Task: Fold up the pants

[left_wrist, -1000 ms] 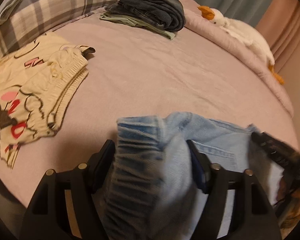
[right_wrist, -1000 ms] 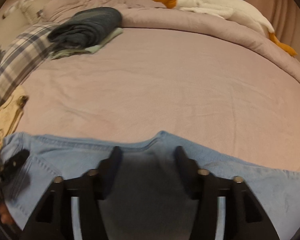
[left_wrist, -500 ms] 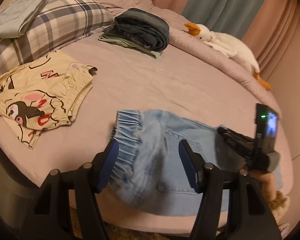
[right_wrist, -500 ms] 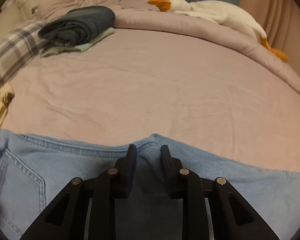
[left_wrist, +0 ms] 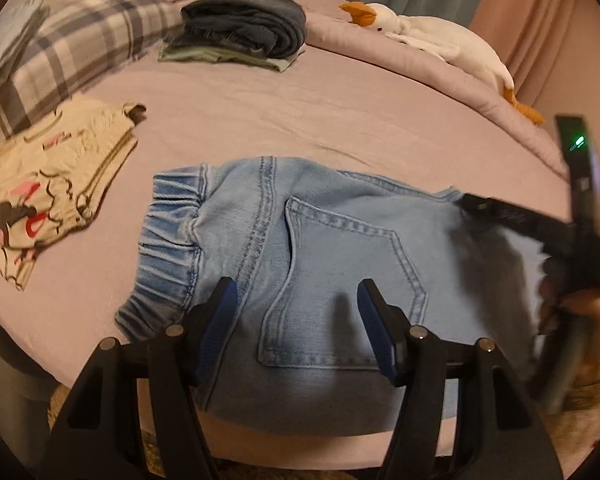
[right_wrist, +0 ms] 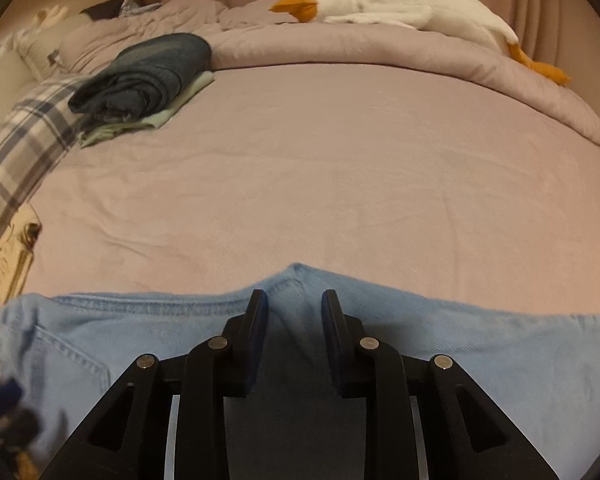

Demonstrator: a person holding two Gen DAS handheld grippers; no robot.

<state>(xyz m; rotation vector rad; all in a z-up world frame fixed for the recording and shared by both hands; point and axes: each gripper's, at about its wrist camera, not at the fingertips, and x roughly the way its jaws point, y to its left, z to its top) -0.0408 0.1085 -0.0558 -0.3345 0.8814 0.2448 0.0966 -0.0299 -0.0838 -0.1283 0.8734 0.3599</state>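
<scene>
On the bed (left_wrist: 340,120), light jeans (left_wrist: 332,248) between spread left gripper (left_wrist: 296,300) fingers (left_wrist: 220,312).

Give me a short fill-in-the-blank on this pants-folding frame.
1. The jeans lying on the bed are light ____ denim.
2. The left gripper has its fingers ____, holding nothing.
3. The folded dark pants sit on a ____ garment.
4. The plush goose has an ____ beak.

Missing words: blue; open; green; orange

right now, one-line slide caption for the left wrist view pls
Open left tongs hover over light blue jeans lying on the pink bed, right tongs at the crotch edge.
</scene>
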